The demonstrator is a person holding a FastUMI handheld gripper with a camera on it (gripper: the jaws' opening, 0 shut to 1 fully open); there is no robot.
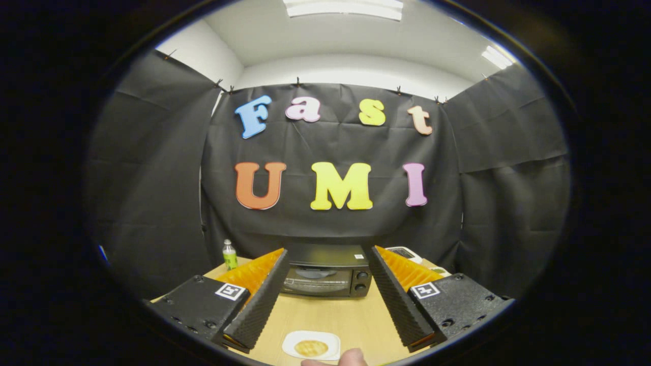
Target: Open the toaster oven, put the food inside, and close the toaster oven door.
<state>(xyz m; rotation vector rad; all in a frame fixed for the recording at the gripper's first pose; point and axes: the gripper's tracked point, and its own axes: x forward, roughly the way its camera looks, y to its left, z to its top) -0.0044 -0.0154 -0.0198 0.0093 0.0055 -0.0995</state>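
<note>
Oven (325,272) sitting shut beyond my fingers (325,284) | fingers spreading wide, gripping nothing | door looking stiff, hinged; judging its top edge the hold | food (311,347) waiting on plate (295,339)

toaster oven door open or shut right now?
Shut. The toaster oven door sits flush and upright, its glass facing the open fingers; the food remains on its plate.

On the table (356,320), we see the oven (325,270) standing at the far side against the booth wall, door closed, framed between the spread fingers of the gripper (328,262), which hangs above the table, nothing between its fingers. A bottle (230,254) stands upright to the oven's left, a device (404,252) to its right. Nearer us, before the oven and between the fingers, lies a plate (311,344) with food (311,347) on it; a fingertip (352,358) sits just beside the plate's near right corner.
</note>
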